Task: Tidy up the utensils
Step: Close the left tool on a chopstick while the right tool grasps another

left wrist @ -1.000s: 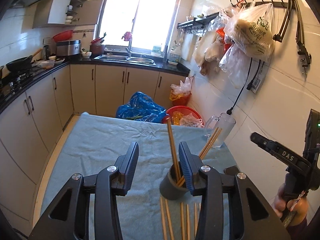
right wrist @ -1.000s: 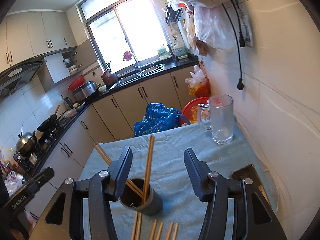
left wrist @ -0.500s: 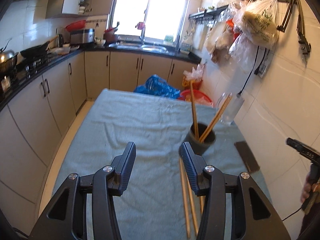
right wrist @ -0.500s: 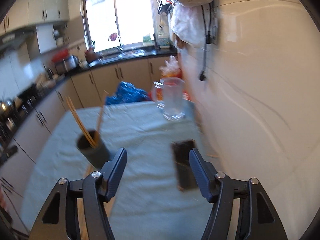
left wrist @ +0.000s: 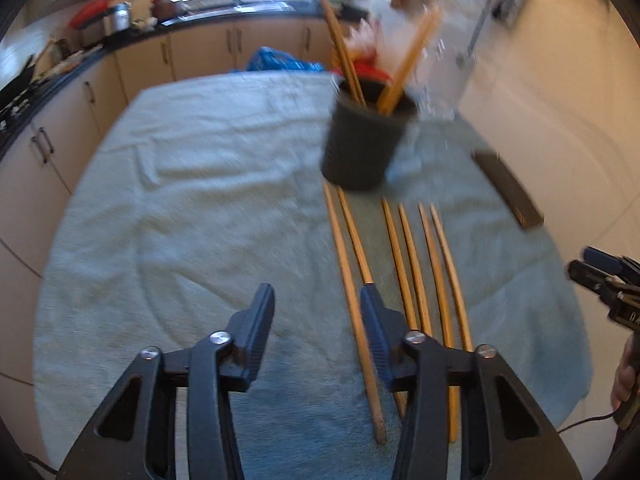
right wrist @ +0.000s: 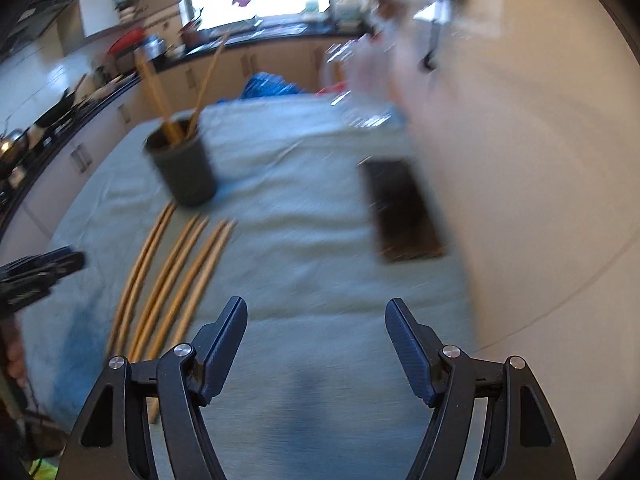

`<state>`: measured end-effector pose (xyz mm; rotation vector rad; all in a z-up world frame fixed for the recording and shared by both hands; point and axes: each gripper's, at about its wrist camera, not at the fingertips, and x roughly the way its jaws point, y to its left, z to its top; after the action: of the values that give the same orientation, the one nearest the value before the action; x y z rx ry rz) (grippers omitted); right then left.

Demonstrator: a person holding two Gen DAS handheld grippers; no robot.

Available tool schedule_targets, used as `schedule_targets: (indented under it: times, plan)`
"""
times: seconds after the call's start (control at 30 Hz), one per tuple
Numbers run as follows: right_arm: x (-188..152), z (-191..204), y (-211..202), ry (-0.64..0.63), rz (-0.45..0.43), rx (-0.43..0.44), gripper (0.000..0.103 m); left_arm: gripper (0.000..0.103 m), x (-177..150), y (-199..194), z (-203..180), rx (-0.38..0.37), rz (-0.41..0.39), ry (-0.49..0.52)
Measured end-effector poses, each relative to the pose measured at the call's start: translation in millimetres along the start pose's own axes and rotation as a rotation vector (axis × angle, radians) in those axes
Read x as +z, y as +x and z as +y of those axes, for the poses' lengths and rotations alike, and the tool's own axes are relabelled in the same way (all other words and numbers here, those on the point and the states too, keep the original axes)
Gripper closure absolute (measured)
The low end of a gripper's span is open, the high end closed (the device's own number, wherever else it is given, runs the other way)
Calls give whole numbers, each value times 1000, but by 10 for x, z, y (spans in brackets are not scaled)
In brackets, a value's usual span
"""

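Note:
Several loose wooden chopsticks [left wrist: 404, 264] [right wrist: 176, 272] lie side by side on the blue-grey towel [left wrist: 180, 200], in front of a dark cup [left wrist: 362, 140] [right wrist: 184, 168] that holds a few more chopsticks [left wrist: 344, 52]. My left gripper [left wrist: 317, 300] points down at the towel, its jaws closing on nothing; its right finger hangs over the leftmost loose chopsticks. My right gripper [right wrist: 317, 312] is further right over bare towel, its jaws opening with nothing between them. The picture is motion-blurred.
A dark flat slab [left wrist: 508, 188] [right wrist: 400, 208] lies by the tiled wall [right wrist: 520, 160] on the right. A glass mug [right wrist: 360, 88] stands blurred at the far right corner. Kitchen cabinets [left wrist: 60, 128] run along the left, a blue bag [left wrist: 280, 62] beyond the table.
Both grippers have dropped toward the table and tipped downward. The loose chopsticks now sit close under the left gripper. The right jaws stand wider, the left slightly narrower.

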<state>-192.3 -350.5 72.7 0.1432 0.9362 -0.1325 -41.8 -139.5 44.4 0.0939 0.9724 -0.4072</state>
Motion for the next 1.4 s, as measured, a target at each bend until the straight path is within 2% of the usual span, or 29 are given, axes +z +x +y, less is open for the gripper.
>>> schedule_targets:
  times: [0.17,0.33,0.47,0.57,0.7,0.83,0.97,1.17,1.3,1.4]
  plan:
    - [-113,412,413,-27,51,116,39,70,-36,277,-145,-4,49,37]
    - [-147,633,614,-54,75,151,41,80,-12,441,-144,4,80,40]
    - [-182,791,737,-87,84,132,44,88,14,500,-125,2,76,44]
    - [-171,806,823,-92,95,111,50,89,44,537,-119,22,74,42]
    - [-162,798,838,-90,88,91,52,90,64,591,-94,31,96,24]
    - [-160,793,845,-86,87,87,53,90,92,482,3,-66,84,-52]
    - [-163,798,848,-84,84,85,53,90,75,367,1,-97,48,-30]
    - [-185,788,836,-76,73,87,53,90,10,416,-85,-93,84,10]
    - [-181,766,836,-68,73,94,53,90,32,548,-137,-59,92,28]
    - [-180,753,834,-65,71,88,57,95,77,579,-109,-43,104,-2]
